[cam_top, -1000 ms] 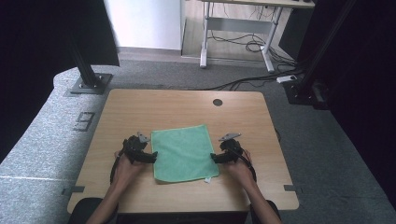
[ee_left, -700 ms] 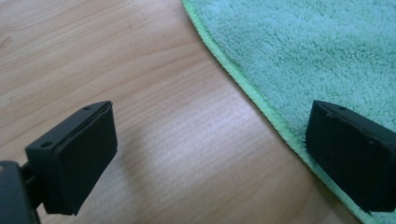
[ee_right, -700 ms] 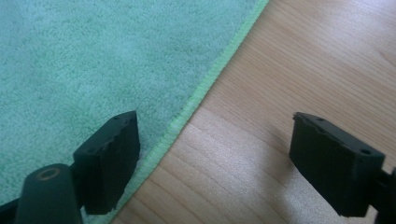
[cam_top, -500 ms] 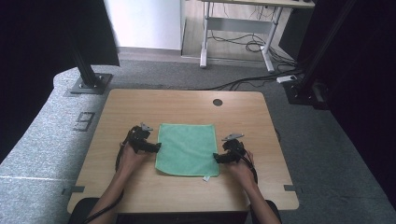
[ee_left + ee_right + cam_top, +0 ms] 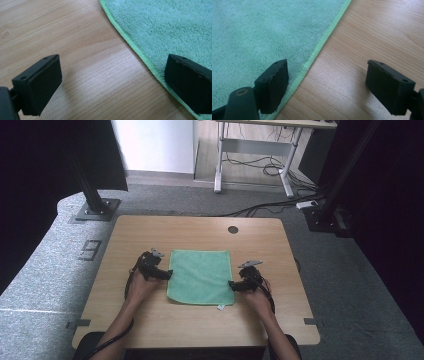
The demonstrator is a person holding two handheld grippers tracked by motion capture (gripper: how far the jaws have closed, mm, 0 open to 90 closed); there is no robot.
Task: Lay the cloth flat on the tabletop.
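Observation:
A green terry cloth [image 5: 201, 276] lies flat in the middle of the wooden table [image 5: 200, 232]. My left gripper [image 5: 162, 274] stands open at the cloth's left edge. In the left gripper view one jaw is over the cloth [image 5: 160, 30] and the other over bare wood, with the hem running between them. My right gripper [image 5: 234, 285] is open at the cloth's right edge, near its front corner. In the right gripper view the cloth [image 5: 262, 32] hem runs between the two jaws in the same way.
A round cable hole [image 5: 233, 229] sits near the table's far edge. A small white tag [image 5: 220, 307] pokes out at the cloth's front right corner. Black stand bases [image 5: 95, 210] and floor cables [image 5: 270, 207] lie beyond the table.
The cloth now lies squarer and farther forward on the table. My left gripper moved up along the cloth's left edge; my right gripper stayed near the right front corner.

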